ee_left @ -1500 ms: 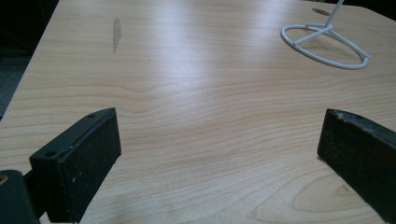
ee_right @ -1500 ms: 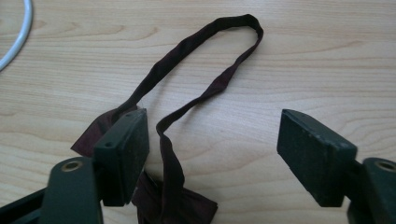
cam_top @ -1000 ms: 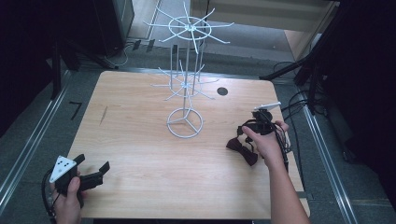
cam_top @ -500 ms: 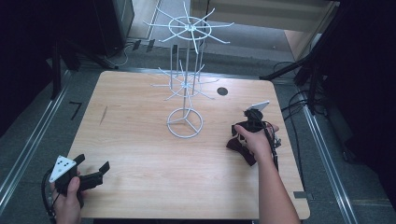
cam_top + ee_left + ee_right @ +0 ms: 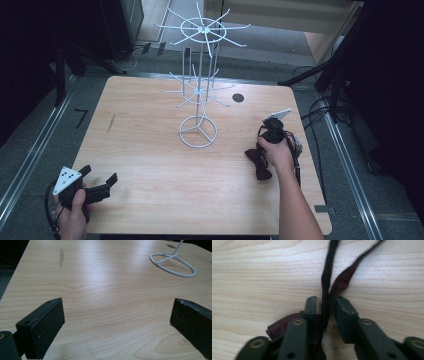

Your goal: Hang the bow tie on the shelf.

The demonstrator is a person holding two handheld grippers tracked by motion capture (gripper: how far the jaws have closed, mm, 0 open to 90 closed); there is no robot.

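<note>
A dark red bow tie (image 5: 259, 165) lies on the right side of the wooden table (image 5: 150, 150). My right gripper (image 5: 270, 141) points down at its far end, held by a hand. In the right gripper view its jaws are nearly together, with the tie's two thin straps (image 5: 328, 277) pinched between them at the right gripper (image 5: 326, 301); the bow (image 5: 282, 326) shows beside the left jaw. My left gripper (image 5: 99, 175) rests at the table's front left corner, jaws wide apart, the left gripper (image 5: 117, 322) holding nothing. A white wire display stand (image 5: 199, 131) rises mid-table.
The stand's ring base (image 5: 172, 263) lies ahead and right of my left gripper. A dark round hole (image 5: 238, 97) sits in the table behind the stand. Cables (image 5: 320, 115) trail off the right edge. A grey smear (image 5: 61, 256) marks the wood at left.
My right gripper has shifted a little left and down onto the bow tie's straps. The left gripper has stayed put.
</note>
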